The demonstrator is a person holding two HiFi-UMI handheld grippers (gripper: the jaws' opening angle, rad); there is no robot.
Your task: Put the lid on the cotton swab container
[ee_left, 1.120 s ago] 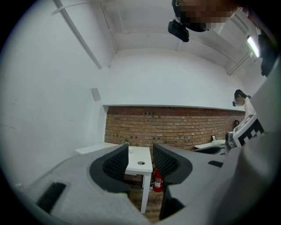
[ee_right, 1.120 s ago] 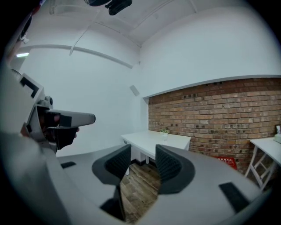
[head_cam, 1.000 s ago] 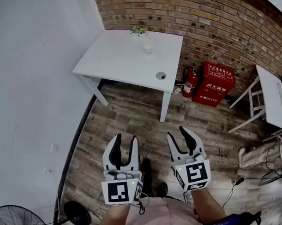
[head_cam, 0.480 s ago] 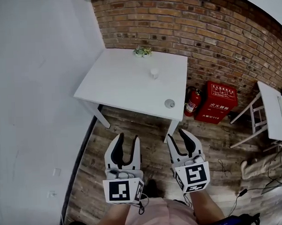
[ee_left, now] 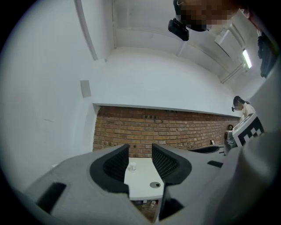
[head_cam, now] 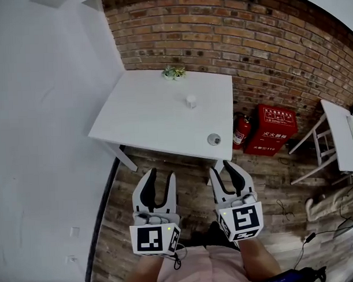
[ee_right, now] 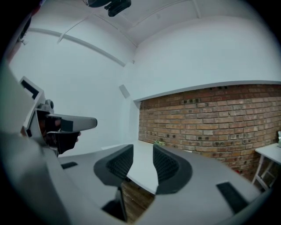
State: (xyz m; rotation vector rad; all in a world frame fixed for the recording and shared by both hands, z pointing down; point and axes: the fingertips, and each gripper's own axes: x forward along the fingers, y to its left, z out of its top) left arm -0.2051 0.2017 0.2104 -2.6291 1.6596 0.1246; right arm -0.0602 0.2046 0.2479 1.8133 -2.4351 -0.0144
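Not yet begun.
Lid (head_cam: 214,139) and cotton swab container (head_cam: 190,100) apart on bench (head_cam: 147,115), well ahead of left tongs (head_cam: 161,174) (narrow, empty) and right tongs (head_cam: 221,168) (closing, empty).

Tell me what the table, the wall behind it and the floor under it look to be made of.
Table: smooth white top, matte, likely painted or laminated board.
Wall: bare red brick with pale mortar lines.
Floor: wood-look planks, grey-brown grain; real wood or laminate, can't tell.
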